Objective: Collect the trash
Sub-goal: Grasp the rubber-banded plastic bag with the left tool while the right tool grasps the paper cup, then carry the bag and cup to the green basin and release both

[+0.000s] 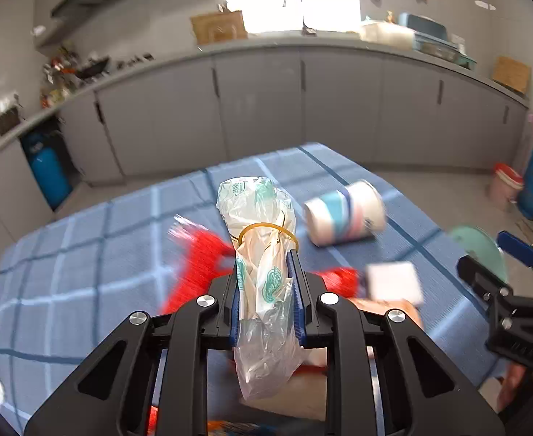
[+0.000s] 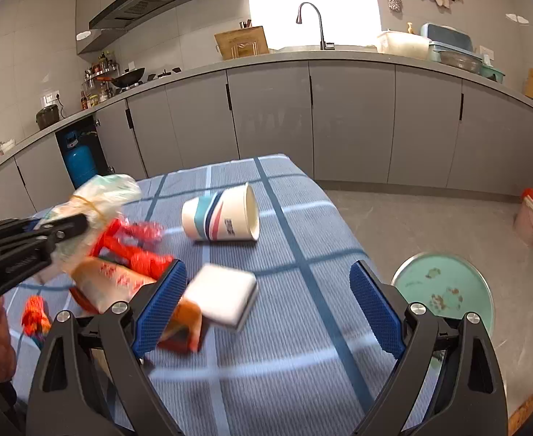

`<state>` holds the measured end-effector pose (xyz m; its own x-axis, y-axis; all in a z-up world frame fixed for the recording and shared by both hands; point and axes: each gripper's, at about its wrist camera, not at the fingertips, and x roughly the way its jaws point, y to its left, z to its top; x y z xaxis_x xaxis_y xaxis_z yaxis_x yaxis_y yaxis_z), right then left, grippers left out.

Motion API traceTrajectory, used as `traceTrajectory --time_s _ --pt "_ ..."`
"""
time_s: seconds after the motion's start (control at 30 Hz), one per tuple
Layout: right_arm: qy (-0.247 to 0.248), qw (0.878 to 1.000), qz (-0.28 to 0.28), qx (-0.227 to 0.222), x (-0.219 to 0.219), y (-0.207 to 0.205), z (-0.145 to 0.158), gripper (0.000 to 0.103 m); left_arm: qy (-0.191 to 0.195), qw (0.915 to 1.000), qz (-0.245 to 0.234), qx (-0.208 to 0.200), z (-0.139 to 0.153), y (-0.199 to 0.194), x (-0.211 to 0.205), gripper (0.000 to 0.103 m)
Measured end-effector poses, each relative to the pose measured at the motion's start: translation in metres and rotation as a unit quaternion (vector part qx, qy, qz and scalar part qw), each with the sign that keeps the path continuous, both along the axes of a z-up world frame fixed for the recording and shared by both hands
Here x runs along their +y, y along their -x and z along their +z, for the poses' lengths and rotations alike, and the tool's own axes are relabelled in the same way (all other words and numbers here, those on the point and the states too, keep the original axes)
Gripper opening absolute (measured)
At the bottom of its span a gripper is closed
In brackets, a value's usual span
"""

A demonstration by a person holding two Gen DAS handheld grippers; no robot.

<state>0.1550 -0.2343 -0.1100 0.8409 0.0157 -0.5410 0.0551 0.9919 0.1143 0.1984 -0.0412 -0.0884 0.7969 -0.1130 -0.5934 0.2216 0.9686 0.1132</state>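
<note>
Crinkled clear plastic, printed in green and cinched by a yellow rubber band [image 1: 268, 231], forms the plastic bag [image 1: 266, 254] that is clamped between the ribbed blue pads of the left gripper [image 1: 266, 279]; the bag is pinched at its waist, its knotted top standing up past the fingertips and its loose tail hanging below them; nothing can be made out inside it. In the right wrist view the right gripper [image 2: 268, 305] is seen with its jaws wide apart and nothing between the pads. A blue checked tablecloth [image 2: 295, 356] of ribbed weave covers the table; on it, far of the grippers, a paper cup [image 2: 221, 218] with teal, navy and red stripes lies on its side, its mouth turned right and its inside bare. Near the right gripper's left finger a white rectangular block [image 2: 223, 299] rests partly on an orange wrapper [image 2: 184, 327]; left of these a heap of red plastic packaging [image 2: 135, 250] and a tan printed pouch [image 2: 110, 283] is blurred. On the grey tiled floor to the right stands a round mint-green tray [image 2: 444, 290], speckled with brown stains.
</note>
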Motion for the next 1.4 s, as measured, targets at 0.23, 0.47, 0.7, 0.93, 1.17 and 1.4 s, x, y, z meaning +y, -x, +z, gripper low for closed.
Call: traceTrajectory --time_s 0.23,0.47,0.7,0.93,1.17,1.4 --pt "0.014 0.999 0.034 0.034 0.024 -0.068 0.008 0.098 -0.026 0.9971 0.068 -0.023 0.000 -0.039 0.030 0.023" --pt "-0.002 0.993 0.035 0.114 0.040 -0.145 -0.003 0.098 -0.026 0.9956 0.089 -0.014 -0.009 -0.066 0.046 0.023" --pt "0.016 0.984 0.035 0.171 0.054 -0.178 -0.025 0.098 -0.015 0.9958 0.090 -0.001 -0.020 -0.082 0.058 0.023" --pt "0.032 0.978 0.036 0.203 0.057 -0.190 -0.043 0.098 -0.007 0.9959 0.089 0.012 -0.031 -0.089 0.061 0.023" --pt "0.023 0.981 0.062 0.181 0.058 -0.183 -0.032 0.083 -0.007 0.9964 0.084 0.007 -0.025 -0.086 0.059 0.023" --pt "0.020 0.990 0.054 0.129 0.035 -0.151 -0.002 0.083 -0.013 0.9982 0.056 -0.014 -0.004 -0.072 0.029 0.023"
